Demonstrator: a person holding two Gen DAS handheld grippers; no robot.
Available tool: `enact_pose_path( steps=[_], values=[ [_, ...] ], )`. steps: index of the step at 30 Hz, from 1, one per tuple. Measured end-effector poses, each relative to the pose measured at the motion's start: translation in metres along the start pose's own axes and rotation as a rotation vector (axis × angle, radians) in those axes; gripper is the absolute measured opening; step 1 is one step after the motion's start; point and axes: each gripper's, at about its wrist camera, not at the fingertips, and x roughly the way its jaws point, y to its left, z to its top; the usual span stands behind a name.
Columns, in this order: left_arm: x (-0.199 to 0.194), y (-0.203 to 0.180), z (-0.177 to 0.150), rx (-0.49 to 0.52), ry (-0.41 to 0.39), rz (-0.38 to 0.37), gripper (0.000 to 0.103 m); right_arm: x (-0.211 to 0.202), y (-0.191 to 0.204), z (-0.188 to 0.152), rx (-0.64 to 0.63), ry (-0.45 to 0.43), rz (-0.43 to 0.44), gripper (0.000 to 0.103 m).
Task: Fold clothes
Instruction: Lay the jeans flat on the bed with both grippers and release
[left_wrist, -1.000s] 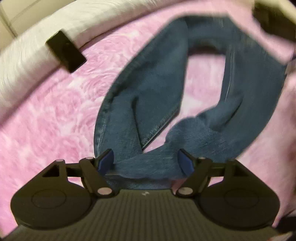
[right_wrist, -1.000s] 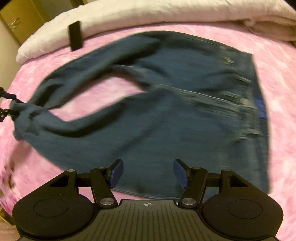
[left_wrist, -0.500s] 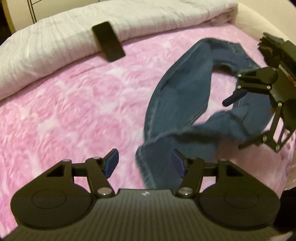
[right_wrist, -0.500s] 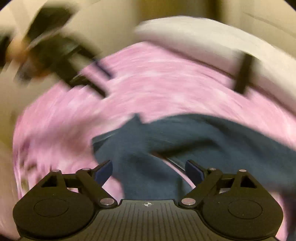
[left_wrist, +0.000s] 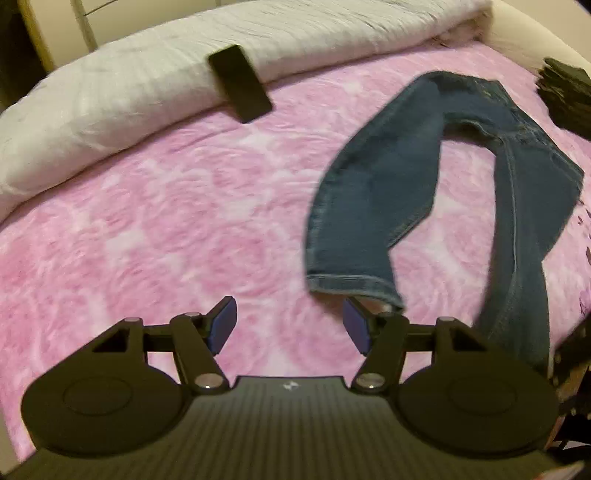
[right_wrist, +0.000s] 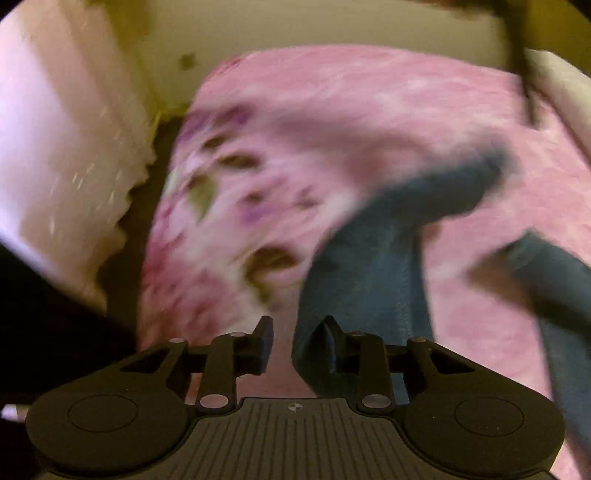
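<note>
My left gripper (left_wrist: 290, 326) was spread wide with nothing in it, hovering just short of a jeans cuff. My right gripper (right_wrist: 297, 345) was way narrower, with denim pressed up against one finger, but it was too blurry to say if I'd actually pinched it. The jeans (left_wrist: 380, 184) lay in a loose arch from 1 to 3 o'clock on the fuzzy pink blanket (left_wrist: 166, 229), legs apart, so not folded. A black phone (left_wrist: 240, 83) leaned on the white duvet (left_wrist: 122, 85) at 11.
</note>
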Motion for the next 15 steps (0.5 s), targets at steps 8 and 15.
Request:
enact_pose_path(
  steps=[8,15],
  values=[
    [0.099,0.01,0.029,-0.029,0.018,-0.169,0.059,-0.037,-0.003,-0.025,0.336,-0.033,-0.174,0.073],
    [0.178,0.032,0.055,-0.003,0.115,-0.44,0.025,-0.052,-0.023,-0.03,0.673,0.018,-0.425,0.073]
  ],
)
